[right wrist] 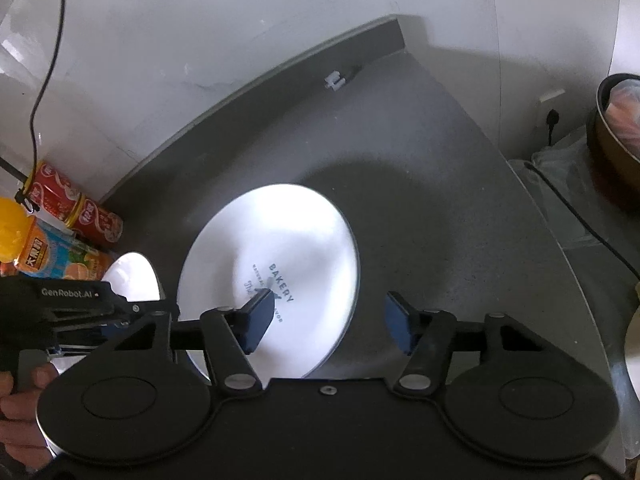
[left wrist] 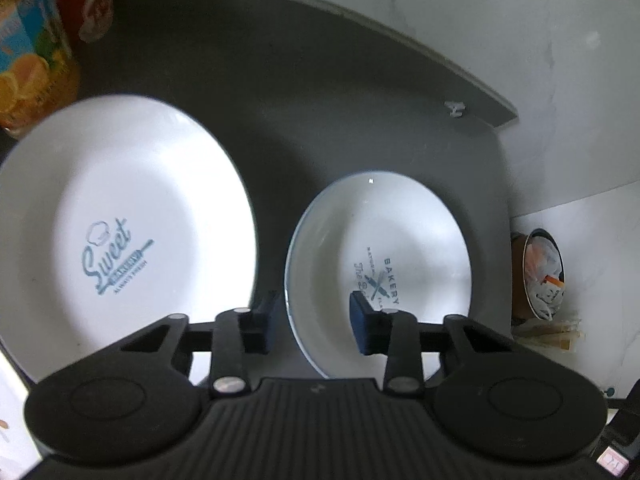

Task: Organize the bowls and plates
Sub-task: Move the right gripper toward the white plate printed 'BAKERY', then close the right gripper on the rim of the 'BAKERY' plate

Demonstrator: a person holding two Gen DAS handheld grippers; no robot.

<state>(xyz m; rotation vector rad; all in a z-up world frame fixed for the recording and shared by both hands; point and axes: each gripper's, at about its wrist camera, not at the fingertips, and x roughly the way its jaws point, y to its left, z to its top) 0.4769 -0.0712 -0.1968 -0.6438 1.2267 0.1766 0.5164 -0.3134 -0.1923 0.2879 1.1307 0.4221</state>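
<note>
Two white plates lie on the dark grey table (left wrist: 340, 120). The bigger one, printed "Sweet" (left wrist: 120, 216), is at the left. The blue-rimmed "Bakery" plate (left wrist: 384, 248) is at the right. My left gripper (left wrist: 314, 320) is open, its right finger over the Bakery plate and its left finger outside the near-left rim. In the right wrist view my right gripper (right wrist: 330, 320) is open too, astride the right rim of the Bakery plate (right wrist: 280, 256). The Sweet plate (right wrist: 132, 276) shows behind the left tool's black housing (right wrist: 72, 304), held by a hand (right wrist: 20, 408).
Red cans (right wrist: 80, 208) and an orange juice carton (right wrist: 60, 260) stand at the table's far left, close to the Sweet plate. A brown pot (right wrist: 612, 148) stuffed with bags sits off the right edge, near a black cable (right wrist: 580, 220). A white wall backs the table.
</note>
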